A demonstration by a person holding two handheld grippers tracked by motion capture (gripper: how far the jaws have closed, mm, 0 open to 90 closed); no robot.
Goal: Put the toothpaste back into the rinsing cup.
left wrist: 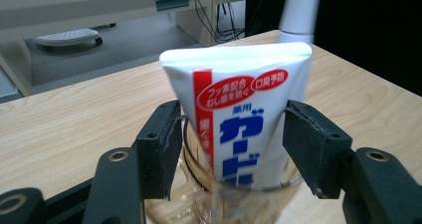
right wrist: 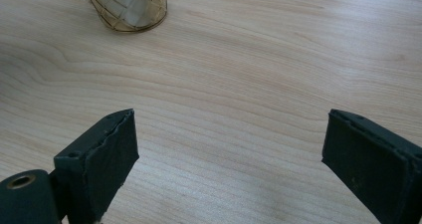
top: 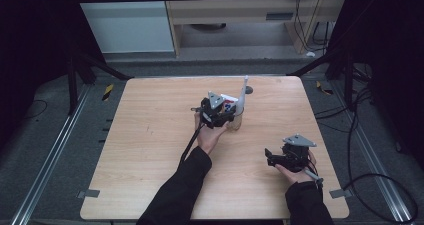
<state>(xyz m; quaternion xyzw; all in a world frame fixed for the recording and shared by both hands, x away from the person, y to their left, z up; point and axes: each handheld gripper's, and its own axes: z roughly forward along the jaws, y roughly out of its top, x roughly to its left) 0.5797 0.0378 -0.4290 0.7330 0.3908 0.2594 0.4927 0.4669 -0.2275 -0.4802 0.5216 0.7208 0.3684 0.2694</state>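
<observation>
In the high view, the left gripper (top: 226, 116) is seen at centre frame against the clear glass cup (top: 235, 121). In the left gripper view, the white red-and-blue toothpaste tube (left wrist: 239, 119) standing in the cup is flanked by jaws spread beside it, not clamped. In the right gripper view, the right gripper (right wrist: 226, 149) is held wide open and empty over the light wooden table (right wrist: 259, 59).

White tube (left wrist: 239, 114) (red band, blue lettering), amber-tinted glass (right wrist: 128, 7)

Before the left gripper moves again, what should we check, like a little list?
1. Toothpaste tube stands in the glass cup: ok.
2. Left gripper jaws sit either side of the tube; actual grip: cannot tell.
3. White toothbrush sits in the cup too: ok.
4. Cup upright on the table: ok.
5. Right gripper open, away from the cup: ok.
</observation>
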